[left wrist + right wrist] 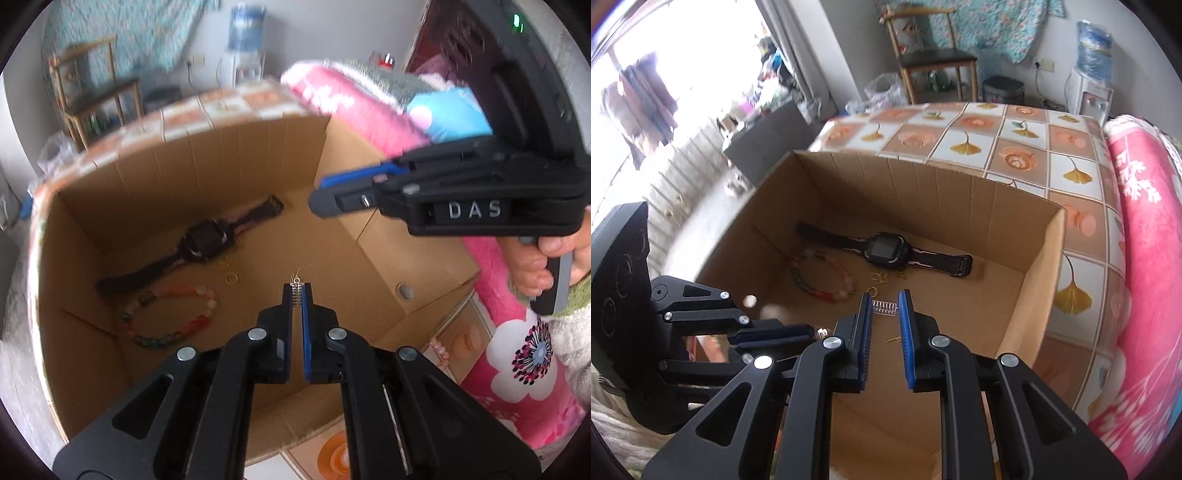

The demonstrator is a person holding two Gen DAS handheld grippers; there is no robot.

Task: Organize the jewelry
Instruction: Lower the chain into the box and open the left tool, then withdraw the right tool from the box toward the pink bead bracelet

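Inside the cardboard box, the bead bracelet lay ahead-left of the left gripper, pinched on a small silver ladder-shaped earring, the black watch beyond, while the right gripper clamped a matching earring

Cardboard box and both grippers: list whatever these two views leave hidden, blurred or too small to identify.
- Left wrist view: the left gripper pinches a tiny silver piece; too small to name.
- Right wrist view: the right gripper holds a small ridged silver piece; its type is unclear.
- Gold rings beside the watch: too small to count.
- Cardboard box: near floor hidden by the grippers.
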